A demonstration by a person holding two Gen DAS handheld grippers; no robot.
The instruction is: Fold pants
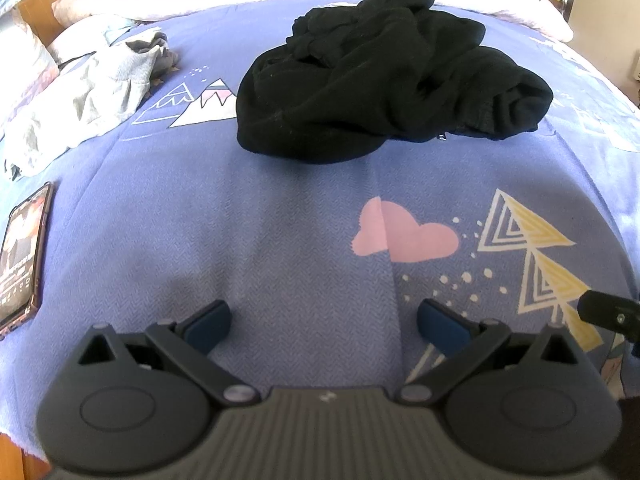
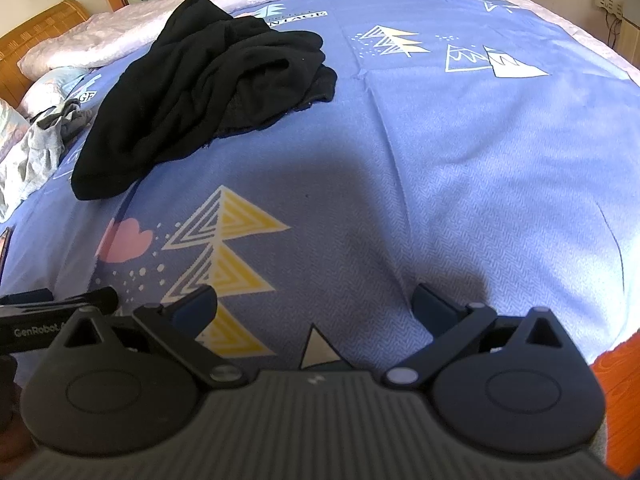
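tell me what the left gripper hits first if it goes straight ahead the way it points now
Probably the blue bedspread first. The open left gripper looks angled down at it, and bare cloth lies ahead. Further along the same line sit the crumpled black pants. Depth is hard to judge.

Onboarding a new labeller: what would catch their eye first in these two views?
The crumpled black pants heaped on the blue patterned bedspread, well ahead of both grippers. The left gripper and right gripper sit open and empty. A phone lies at the left edge, below a pale grey garment.
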